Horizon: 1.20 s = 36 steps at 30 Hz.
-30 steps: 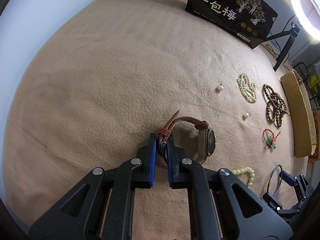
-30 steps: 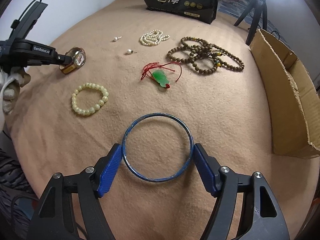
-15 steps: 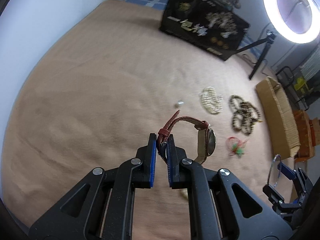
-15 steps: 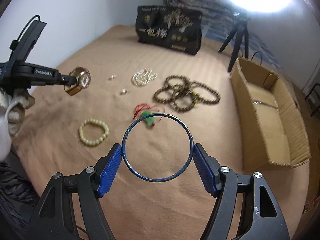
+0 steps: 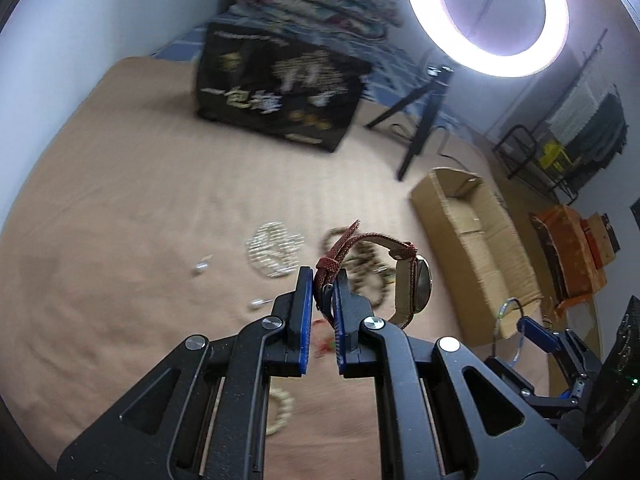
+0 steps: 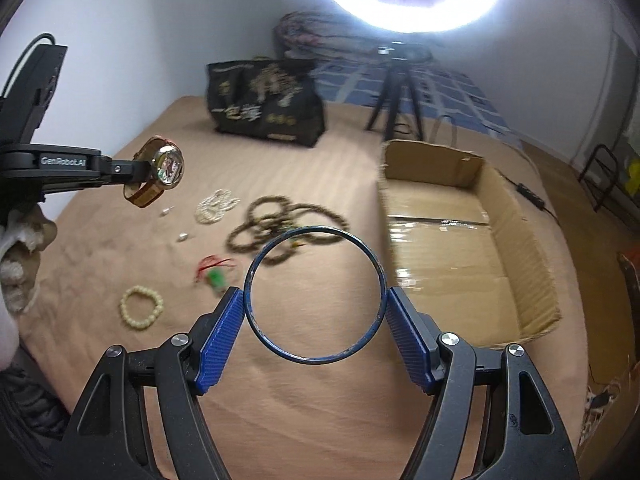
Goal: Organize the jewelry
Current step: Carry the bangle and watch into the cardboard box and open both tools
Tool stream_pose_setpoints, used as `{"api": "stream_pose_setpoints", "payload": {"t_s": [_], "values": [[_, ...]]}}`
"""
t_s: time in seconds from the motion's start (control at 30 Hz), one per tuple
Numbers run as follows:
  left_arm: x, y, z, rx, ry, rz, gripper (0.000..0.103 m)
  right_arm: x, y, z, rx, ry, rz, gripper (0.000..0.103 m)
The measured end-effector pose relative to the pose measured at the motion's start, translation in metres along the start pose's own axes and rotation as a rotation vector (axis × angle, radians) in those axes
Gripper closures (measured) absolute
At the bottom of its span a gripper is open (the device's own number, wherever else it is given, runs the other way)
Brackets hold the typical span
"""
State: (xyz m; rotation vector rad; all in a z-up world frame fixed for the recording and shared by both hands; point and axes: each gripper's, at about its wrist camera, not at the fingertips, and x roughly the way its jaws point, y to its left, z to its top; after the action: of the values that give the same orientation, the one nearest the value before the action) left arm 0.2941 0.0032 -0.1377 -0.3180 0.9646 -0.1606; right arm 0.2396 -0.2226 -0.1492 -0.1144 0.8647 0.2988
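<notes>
My left gripper is shut on the red-brown strap of a wristwatch and holds it in the air above the tan blanket; the watch also shows at the left of the right wrist view. My right gripper is shut on a blue bangle, held above the blanket to the left of an open cardboard box. The same box lies right of the watch in the left wrist view. On the blanket lie a pearl string, brown bead strands, a red-corded green pendant and a cream bead bracelet.
A black printed bag stands at the back of the blanket. A ring light on a small tripod stands behind the box. Two small pearl earrings lie near the pearl string. An orange bag sits on the floor to the right.
Both grippers have risen well above the blanket with the watch and the bangle still held. The views now tilt up toward the box, bag and ring light.
</notes>
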Motion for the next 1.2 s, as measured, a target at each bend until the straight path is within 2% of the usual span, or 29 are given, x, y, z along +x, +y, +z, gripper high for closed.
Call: {"api": "stream_pose_setpoints", "payload": {"t_s": [0.23,0.43,0.6,0.9,1.13,1.2], "values": [[0.028,-0.057,0.008,0.054,0.017,-0.061,0.096,-0.005,-0.048,0.007,0.085,-0.009,-0.058,0.031],[0.054,-0.1,0.011,0.12,0.029,-0.077,0.096,-0.005,-0.082,0.009,0.135,-0.007,-0.104,0.031],[0.077,-0.126,0.017,0.134,0.048,-0.103,0.096,0.0,-0.103,0.007,0.178,0.008,-0.133,0.031],[0.11,-0.168,0.027,0.175,0.066,-0.128,0.096,0.014,-0.124,0.003,0.225,0.035,-0.149,0.031],[0.123,-0.182,0.029,0.198,0.079,-0.125,0.095,0.015,-0.126,0.006,0.23,0.038,-0.145,0.031],[0.124,-0.183,0.03,0.203,0.083,-0.118,0.087,0.016,-0.126,0.007,0.237,0.049,-0.143,0.031]]}}
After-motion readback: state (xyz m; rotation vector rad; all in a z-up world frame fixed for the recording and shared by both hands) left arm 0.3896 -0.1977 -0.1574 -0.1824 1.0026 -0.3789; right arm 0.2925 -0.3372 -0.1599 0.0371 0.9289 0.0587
